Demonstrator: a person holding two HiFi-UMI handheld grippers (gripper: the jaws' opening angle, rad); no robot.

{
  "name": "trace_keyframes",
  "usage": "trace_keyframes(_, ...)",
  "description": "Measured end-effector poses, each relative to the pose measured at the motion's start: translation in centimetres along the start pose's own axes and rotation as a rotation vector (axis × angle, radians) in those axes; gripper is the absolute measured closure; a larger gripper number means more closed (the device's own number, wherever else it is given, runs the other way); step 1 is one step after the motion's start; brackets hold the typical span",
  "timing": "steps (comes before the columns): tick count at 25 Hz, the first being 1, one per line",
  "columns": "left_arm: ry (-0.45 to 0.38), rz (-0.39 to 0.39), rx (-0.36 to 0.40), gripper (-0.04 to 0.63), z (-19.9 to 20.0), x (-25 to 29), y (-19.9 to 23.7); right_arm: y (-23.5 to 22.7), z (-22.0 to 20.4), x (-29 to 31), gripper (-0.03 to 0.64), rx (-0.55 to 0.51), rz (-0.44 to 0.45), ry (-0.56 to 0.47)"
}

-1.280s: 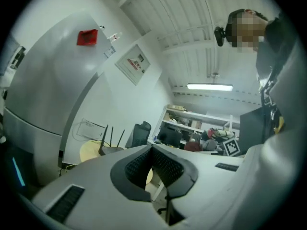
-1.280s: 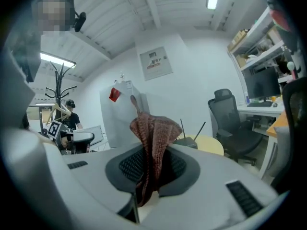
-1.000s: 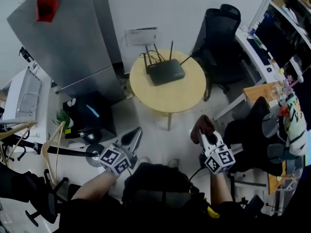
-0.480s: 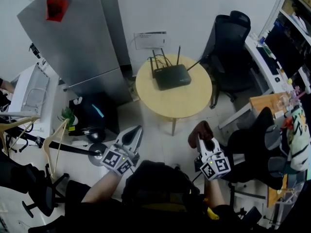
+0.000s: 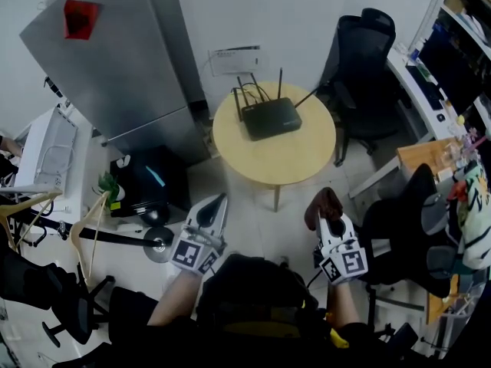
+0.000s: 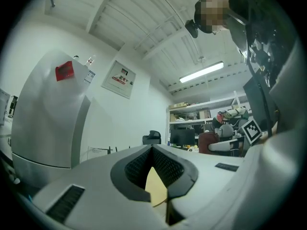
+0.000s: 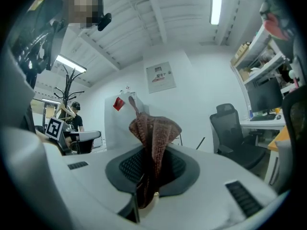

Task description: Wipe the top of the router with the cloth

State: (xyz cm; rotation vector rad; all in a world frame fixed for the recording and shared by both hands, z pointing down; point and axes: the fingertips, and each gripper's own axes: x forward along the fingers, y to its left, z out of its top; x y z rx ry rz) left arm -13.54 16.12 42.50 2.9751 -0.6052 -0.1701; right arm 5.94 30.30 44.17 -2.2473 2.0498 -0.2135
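The black router (image 5: pixel 270 118), its antennas up, lies on the far side of a round yellow table (image 5: pixel 284 156). Both grippers hang low over the floor, well short of the table. My right gripper (image 5: pixel 325 210) is shut on a reddish-brown cloth (image 5: pixel 322 199), which in the right gripper view stands bunched up out of the jaws as the cloth (image 7: pixel 153 128). My left gripper (image 5: pixel 217 202) is shut with nothing in it; in the left gripper view its jaws meet at the tips, and a sliver of the table (image 6: pixel 156 188) shows behind them.
A tall grey cabinet (image 5: pixel 115 60) stands left of the table. A black office chair (image 5: pixel 367 60) is behind the table on the right. Another dark chair (image 5: pixel 403 225) is close to my right gripper. Desks with monitors (image 5: pixel 449 60) line the right side; a black box (image 5: pixel 146 182) and wooden hangers (image 5: pixel 80 232) sit at the left.
The head view has shifted a little. My left gripper has drifted slightly right and forward. The right gripper keeps hold of the cloth in about the same place.
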Motion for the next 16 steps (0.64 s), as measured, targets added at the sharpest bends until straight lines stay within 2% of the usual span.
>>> trace_keyframes(3,0.004,0.005,-0.037,0.603,-0.1,0.0,0.4,-0.1,0.3,0.0,0.560,0.024,0.014,-0.027)
trace_keyframes(7,0.001,0.008,-0.055,0.603,-0.1,0.2,0.5,-0.3,0.6,0.4,0.560,-0.002,0.015,-0.016)
trace_keyframes(16,-0.022,-0.006,-0.044,0.603,1.4,1.3,0.7,-1.0,2.2,0.3,0.561,-0.033,0.000,-0.039)
